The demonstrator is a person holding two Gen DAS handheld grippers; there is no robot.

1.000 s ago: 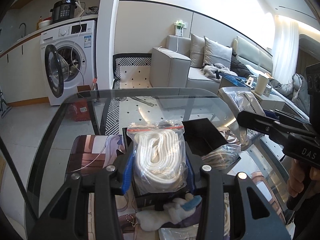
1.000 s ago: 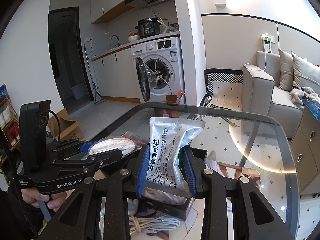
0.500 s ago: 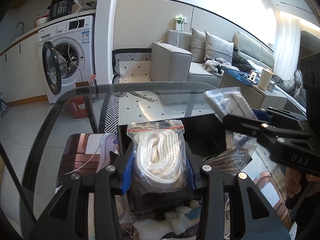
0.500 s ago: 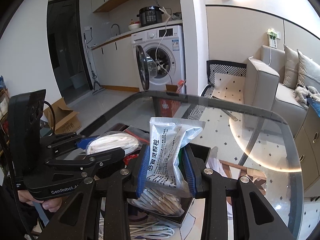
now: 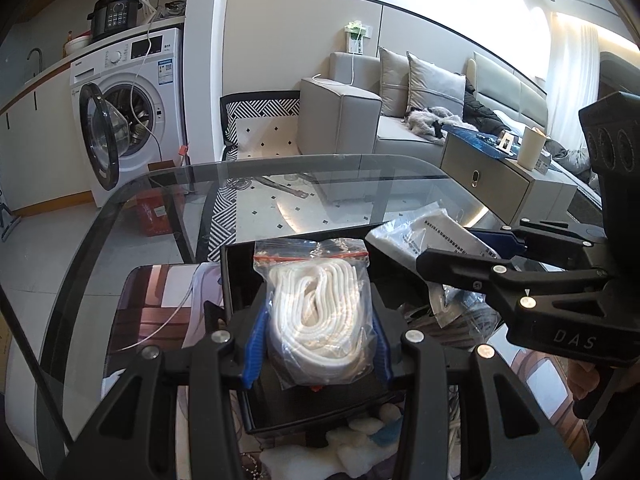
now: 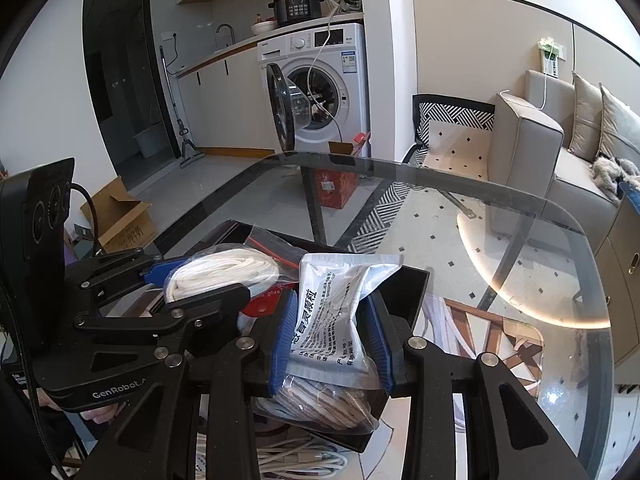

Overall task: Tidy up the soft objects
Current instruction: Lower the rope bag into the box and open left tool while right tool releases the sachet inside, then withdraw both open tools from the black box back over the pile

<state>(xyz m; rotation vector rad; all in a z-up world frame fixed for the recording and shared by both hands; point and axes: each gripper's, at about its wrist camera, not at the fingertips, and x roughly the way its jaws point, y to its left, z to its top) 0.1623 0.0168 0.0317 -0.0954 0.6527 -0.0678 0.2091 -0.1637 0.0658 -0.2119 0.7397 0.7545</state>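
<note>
Two bags pinched above the black tray [image 5: 232, 280] near the glass tabletop's [image 5: 168, 200] middle: left gripper [image 5: 318, 338] clamping the bagged white rope [image 5: 320, 312], right gripper [image 6: 330, 344] the printed sachet [image 6: 336, 312]; better lowered fully inside the walls (one at a time) before letting go.

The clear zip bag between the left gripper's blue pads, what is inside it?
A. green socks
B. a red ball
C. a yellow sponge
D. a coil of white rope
D: the left gripper is shut on the clear zip bag with a red seal strip, and thick white rope folded in loops shows through the plastic, above the black tray.
</note>
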